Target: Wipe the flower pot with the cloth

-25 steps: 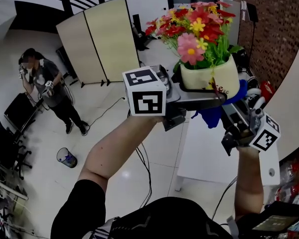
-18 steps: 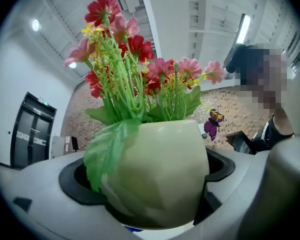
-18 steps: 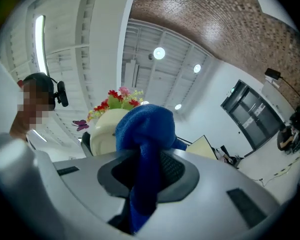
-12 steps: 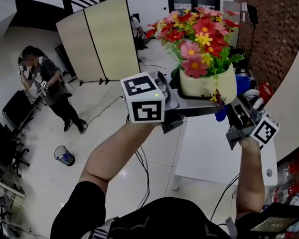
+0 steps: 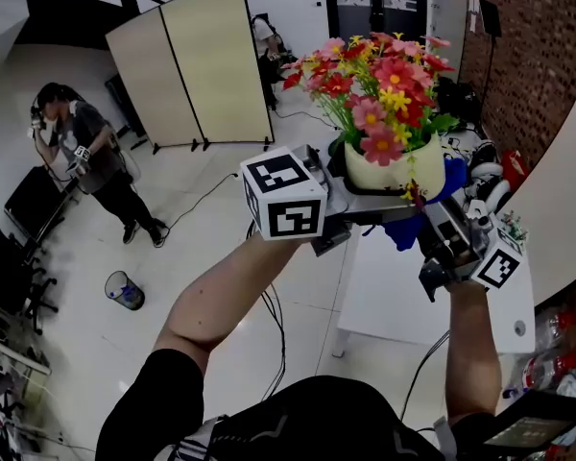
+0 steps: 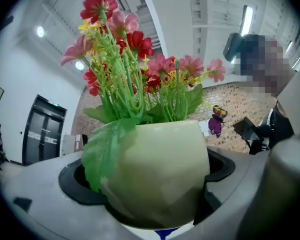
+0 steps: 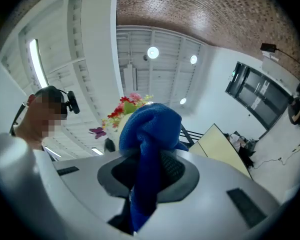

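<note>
We judge the wiping step itself to be in hand. Our left claw [image 6: 155, 199] is clamped on the cream, round ceramic flower pot [image 5: 394, 168], one jaw on each side of its lower wall. It holds the pot up in the air at about 1 o'clock in the head view, above the white counter [image 5: 394, 296] and clear of it. The bunch of red, pink and yellow artificial flowers [image 5: 379, 75] stands upright out of the pot's mouth, with a green leaf drooping over the rim at 9 o'clock in the left gripper view.

Our right claw [image 7: 146, 171] pinches the blue terry cloth [image 7: 150, 134] in a bunched fold between its jaws. A rounded wad sticks out past the tips and a tail hangs below. In the head view the wad lies against the pot's wall at 3 o'clock, and more blue shows under the base at about 5 o'clock. A sliver of it also peeks out beneath the pot at 6 o'clock in the left gripper view.

We think the next move calls for dragging the wad around the curved wall with light, even pressure. The left claw must hold firm so the smooth pot does not twist or slip. It must then turn the pot to bring the unwiped faces, now covered by its own jaws, towards the cloth.
</note>
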The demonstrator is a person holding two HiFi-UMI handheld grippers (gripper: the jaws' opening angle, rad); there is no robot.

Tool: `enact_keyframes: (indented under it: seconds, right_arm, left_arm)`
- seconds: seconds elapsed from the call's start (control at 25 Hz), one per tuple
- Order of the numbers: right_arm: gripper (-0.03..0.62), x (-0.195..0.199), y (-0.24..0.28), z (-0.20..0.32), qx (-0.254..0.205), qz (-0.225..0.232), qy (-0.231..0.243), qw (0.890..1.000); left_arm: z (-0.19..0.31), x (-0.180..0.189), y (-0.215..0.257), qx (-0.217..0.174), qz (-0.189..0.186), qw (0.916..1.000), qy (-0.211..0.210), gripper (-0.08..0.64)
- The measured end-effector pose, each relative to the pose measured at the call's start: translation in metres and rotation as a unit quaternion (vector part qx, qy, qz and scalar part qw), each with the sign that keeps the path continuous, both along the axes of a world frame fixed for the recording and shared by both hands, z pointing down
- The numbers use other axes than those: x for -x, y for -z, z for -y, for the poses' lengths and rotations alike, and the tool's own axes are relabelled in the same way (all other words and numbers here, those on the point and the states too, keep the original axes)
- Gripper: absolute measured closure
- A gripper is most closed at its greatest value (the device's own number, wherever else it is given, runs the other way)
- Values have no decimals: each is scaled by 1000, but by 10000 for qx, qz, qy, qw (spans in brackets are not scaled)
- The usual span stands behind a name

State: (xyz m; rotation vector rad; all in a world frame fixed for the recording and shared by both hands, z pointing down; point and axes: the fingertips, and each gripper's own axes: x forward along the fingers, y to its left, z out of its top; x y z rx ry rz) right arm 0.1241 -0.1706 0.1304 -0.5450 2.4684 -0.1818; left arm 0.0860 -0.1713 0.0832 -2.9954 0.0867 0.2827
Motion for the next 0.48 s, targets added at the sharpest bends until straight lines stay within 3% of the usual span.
enact_keyframes:
  seconds: [0.48]
  right_arm:
    - [528, 15, -10, -62, -470, -85, 533, 9974]
  left_arm:
    - [3, -1, -5, 212, -104, 9997, 51, -23]
